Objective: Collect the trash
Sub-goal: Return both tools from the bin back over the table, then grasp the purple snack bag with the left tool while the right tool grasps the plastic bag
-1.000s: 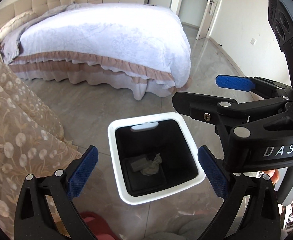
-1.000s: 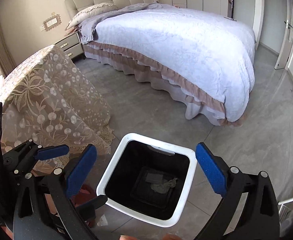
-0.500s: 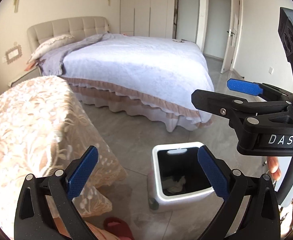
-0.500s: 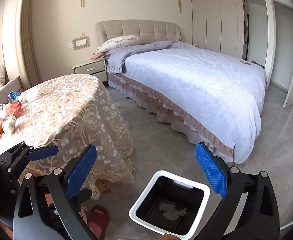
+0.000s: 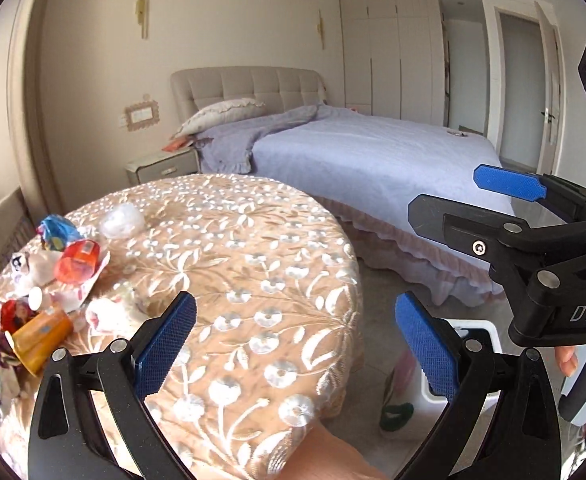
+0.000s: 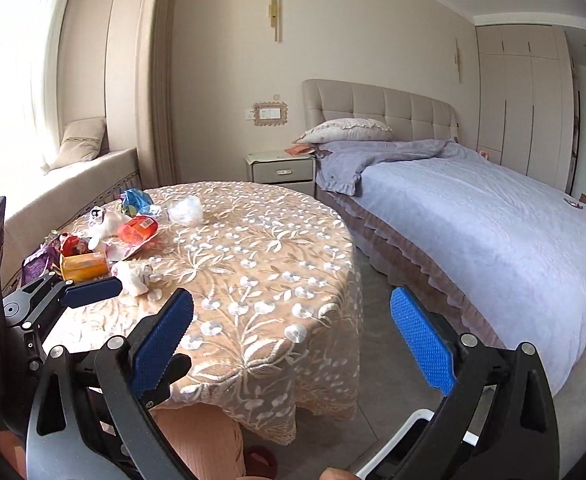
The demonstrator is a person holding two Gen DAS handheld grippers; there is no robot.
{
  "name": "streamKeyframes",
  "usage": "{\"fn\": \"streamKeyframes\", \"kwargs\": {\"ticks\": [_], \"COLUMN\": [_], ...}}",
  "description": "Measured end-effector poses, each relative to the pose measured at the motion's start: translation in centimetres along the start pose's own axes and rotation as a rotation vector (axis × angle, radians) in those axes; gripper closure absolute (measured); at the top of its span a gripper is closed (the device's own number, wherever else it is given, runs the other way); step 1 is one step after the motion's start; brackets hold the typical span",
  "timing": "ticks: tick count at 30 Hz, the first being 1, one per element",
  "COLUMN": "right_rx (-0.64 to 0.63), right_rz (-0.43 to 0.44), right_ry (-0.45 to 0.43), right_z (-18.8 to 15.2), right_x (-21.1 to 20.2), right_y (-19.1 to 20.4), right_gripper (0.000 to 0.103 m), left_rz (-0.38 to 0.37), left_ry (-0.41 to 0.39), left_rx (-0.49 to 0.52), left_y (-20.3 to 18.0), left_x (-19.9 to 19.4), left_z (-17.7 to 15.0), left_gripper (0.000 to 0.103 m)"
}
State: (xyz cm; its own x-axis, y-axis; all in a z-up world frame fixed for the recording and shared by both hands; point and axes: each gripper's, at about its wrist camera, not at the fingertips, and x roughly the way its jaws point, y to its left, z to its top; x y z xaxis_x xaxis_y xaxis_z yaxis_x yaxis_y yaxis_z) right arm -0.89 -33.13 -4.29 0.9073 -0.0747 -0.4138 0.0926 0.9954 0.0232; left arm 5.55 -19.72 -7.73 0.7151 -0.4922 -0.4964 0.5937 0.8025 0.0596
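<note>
- View had swung up off the bin [image 5: 477, 330] to the desk [image 5: 253, 264] w/ lace cloth; drop looked done, next pickup due.
- Trash pile [image 6: 93, 248] sat at desk's far-left edge: bright crumpled wrappers, white tissue wads.
- My left gripper [image 5: 293, 344] & right gripper [image 6: 293, 340]: jaws wide apart, nothing held.

A lace cloth [image 6: 253, 264] is covering the round table, and wrappers [image 6: 137, 230] and crumpled tissue [image 6: 185, 210] are lying in a cluster along its left side.
</note>
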Motion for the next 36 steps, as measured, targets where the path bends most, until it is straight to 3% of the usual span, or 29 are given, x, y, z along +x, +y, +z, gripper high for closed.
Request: {"fn": "streamKeyframes", "kwargs": {"ticks": [9, 18, 27, 36], "right_rx": [-0.098, -0.154, -0.191, -0.216], "right_rz": [0.158, 0.277, 0.301, 0.256], "right_ry": [0.005, 0.016, 0.063, 0.195], "right_z": [2.1, 3.6, 3.6, 1.8], "right_x": [3.3, 5.9, 9.4, 14.8], "right_y": [8.0, 14.6, 18.5, 19.5], "right_gripper": [0.005, 0.005, 0.005, 0.005], "left_rz": [0.208, 0.347, 0.447, 0.483], "left_ry": [-0.008, -0.009, 0.016, 0.133], "left_rx": [-0.139, -0.216, -0.282, -0.346], "left_y": [9.5, 16.1, 21.6, 25.8], "left_x": [-4.1, -6.9, -7.5, -5.1], "left_z": [-2.1, -3.5, -5.2, -8.1], "left_gripper": [0.005, 0.005, 0.005, 0.005]}}
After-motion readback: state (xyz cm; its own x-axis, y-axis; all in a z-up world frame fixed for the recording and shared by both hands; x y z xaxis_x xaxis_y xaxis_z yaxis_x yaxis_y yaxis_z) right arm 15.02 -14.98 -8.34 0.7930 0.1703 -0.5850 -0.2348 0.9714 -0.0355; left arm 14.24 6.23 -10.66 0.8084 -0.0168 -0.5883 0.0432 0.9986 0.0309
